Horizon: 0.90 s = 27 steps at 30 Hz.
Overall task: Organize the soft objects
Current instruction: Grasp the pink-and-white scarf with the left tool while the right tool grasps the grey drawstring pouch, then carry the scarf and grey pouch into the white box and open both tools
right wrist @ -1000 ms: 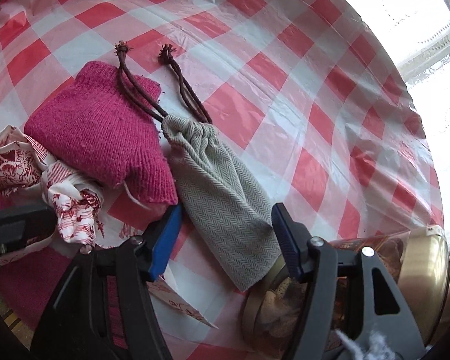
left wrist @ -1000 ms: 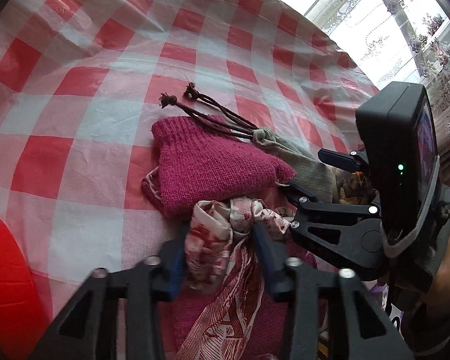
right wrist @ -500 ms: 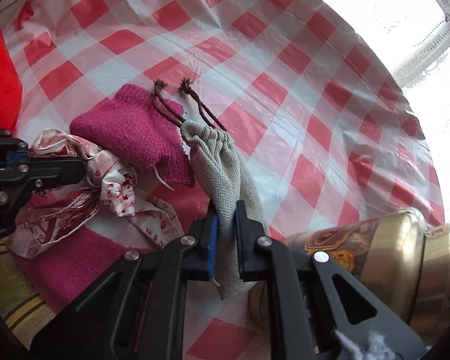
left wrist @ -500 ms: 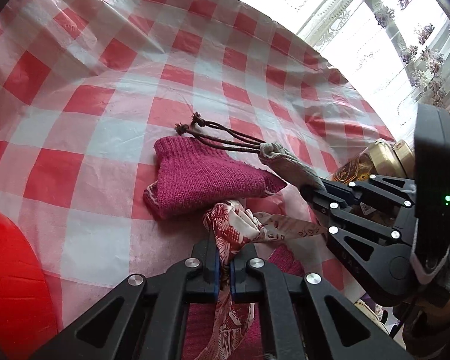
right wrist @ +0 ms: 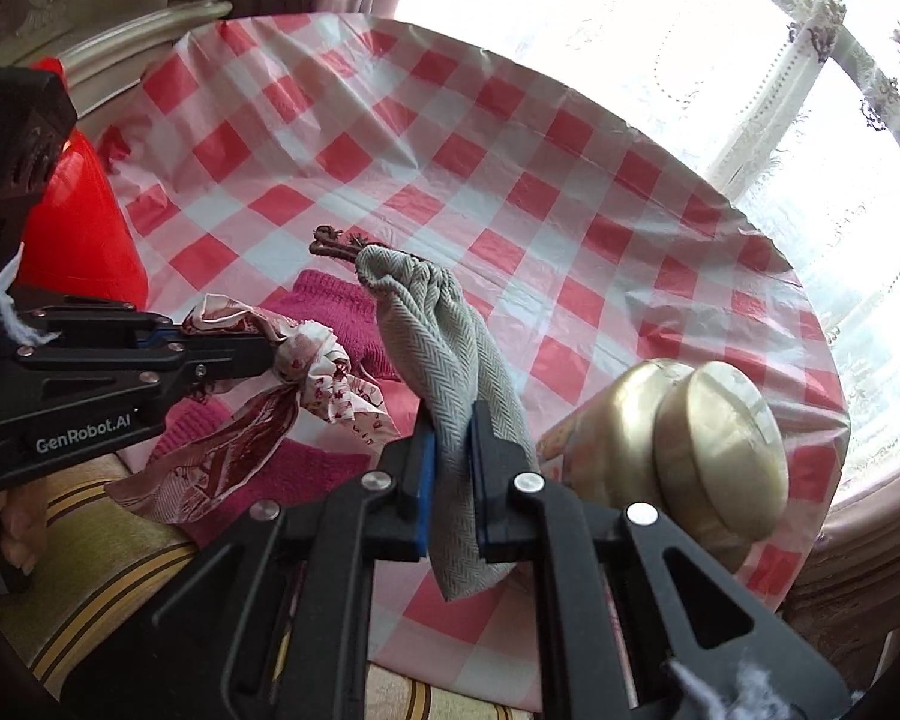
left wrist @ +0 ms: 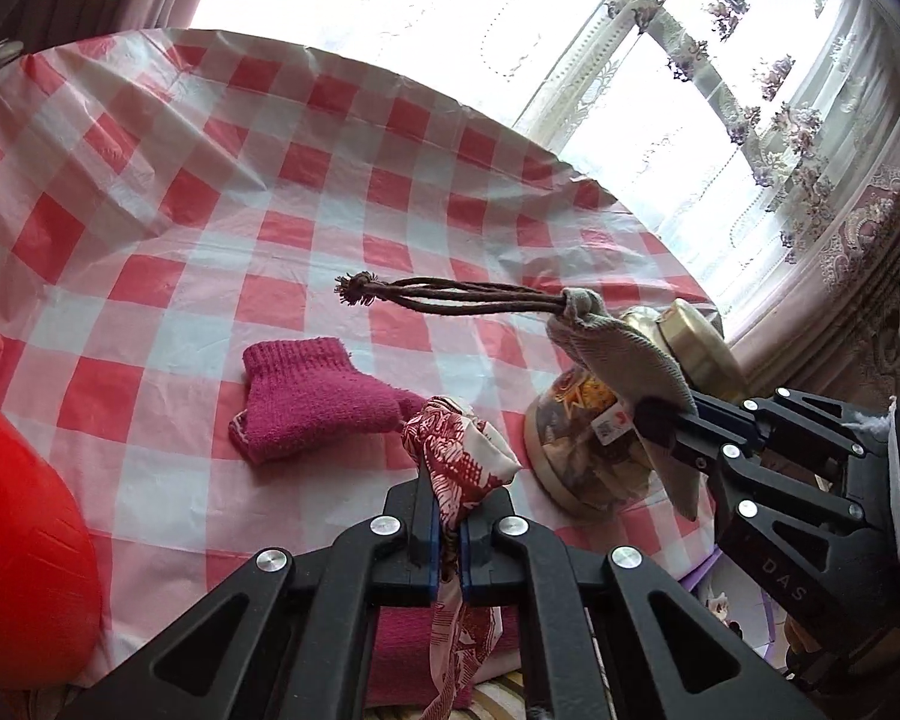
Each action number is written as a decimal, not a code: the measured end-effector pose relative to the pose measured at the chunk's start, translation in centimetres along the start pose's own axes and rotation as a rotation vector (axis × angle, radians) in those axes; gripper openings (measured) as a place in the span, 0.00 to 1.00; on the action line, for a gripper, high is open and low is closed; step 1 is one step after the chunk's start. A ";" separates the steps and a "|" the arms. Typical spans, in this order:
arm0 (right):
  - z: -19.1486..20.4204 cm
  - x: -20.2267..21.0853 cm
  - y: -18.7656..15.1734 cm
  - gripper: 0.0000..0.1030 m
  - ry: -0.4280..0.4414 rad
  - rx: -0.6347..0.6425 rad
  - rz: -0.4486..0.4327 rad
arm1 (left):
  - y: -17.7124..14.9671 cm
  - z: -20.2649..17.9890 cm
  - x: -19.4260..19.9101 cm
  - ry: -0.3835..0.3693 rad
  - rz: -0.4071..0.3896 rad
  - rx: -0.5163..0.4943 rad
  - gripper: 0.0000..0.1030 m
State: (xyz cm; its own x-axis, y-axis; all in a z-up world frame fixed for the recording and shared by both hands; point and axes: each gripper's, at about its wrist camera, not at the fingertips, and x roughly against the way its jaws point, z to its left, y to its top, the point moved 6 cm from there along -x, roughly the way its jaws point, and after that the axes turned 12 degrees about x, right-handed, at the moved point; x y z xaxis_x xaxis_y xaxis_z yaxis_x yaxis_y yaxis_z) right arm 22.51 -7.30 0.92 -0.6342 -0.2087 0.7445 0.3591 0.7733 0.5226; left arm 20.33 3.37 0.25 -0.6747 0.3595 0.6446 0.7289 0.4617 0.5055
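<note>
While both tools hang above the checked worktop (left wrist: 222,252), each one has cloth in its grip. The left tool (left wrist: 447,531) is clamped tight on a red-and-white printed scarf (left wrist: 459,450), bunched above the fingertips with its tail trailing down off the near edge. Over on the right, the right tool (right wrist: 450,468) is pinched shut on a grey herringbone drawstring pouch (right wrist: 432,330), held clear of the cloth, its brown cords (left wrist: 450,294) sticking out to the left in mid-air. Down on the worktop, a magenta knitted sock (left wrist: 312,399) lies flat, just beyond the scarf. Right of it, a gold-lidded jar (right wrist: 690,438) lies tipped on its side near the right edge. At far left sits a red object (left wrist: 24,552), cut off by the frame.
</note>
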 end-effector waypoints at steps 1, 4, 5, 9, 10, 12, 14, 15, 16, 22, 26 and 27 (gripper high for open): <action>-0.3 0.9 -0.3 0.12 0.003 -0.016 -0.015 | -0.1 -0.6 0.4 -0.008 -0.006 -0.010 0.04; -1.5 3.8 -1.5 0.12 -0.002 -0.069 -0.055 | -0.8 -2.7 1.4 -0.043 -0.012 -0.033 0.04; -2.0 4.9 -2.1 0.12 -0.007 -0.089 -0.069 | -1.1 -3.5 1.6 -0.057 -0.010 -0.041 0.04; -4.5 9.1 -5.4 0.12 -0.027 -0.176 -0.108 | -3.1 -7.6 2.1 -0.116 0.009 -0.098 0.04; -5.2 10.1 -6.6 0.12 -0.037 -0.198 -0.112 | -3.6 -8.8 2.1 -0.131 0.018 -0.115 0.04; -6.8 12.0 -9.2 0.12 -0.059 -0.248 -0.114 | -4.8 -11.3 2.1 -0.166 0.038 -0.146 0.04; -8.4 13.6 -12.1 0.12 -0.090 -0.297 -0.104 | -6.0 -13.8 1.9 -0.203 0.064 -0.185 0.04; -9.3 14.4 -13.6 0.12 -0.112 -0.319 -0.094 | -6.7 -15.1 1.8 -0.222 0.078 -0.201 0.04; -10.1 15.0 -15.1 0.12 -0.129 -0.341 -0.083 | -7.3 -16.4 1.8 -0.244 0.094 -0.216 0.04; -13.9 17.9 -24.2 0.12 -0.218 -0.477 -0.004 | -11.9 -23.1 0.5 -0.329 0.199 -0.311 0.04; -15.4 18.7 -29.7 0.12 -0.249 -0.566 0.053 | -14.8 -26.9 -0.6 -0.357 0.259 -0.367 0.04; -15.7 18.9 -30.8 0.12 -0.253 -0.586 0.063 | -15.4 -27.7 -0.9 -0.361 0.270 -0.381 0.04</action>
State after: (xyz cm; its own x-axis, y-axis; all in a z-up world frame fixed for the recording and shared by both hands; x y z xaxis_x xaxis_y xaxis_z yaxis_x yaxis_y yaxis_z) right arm 10.14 -44.48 5.41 -0.7160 0.0301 0.6974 0.6702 0.3093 0.6747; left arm 12.91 -26.51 7.78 -0.4074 0.7079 0.5770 0.8256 0.0154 0.5641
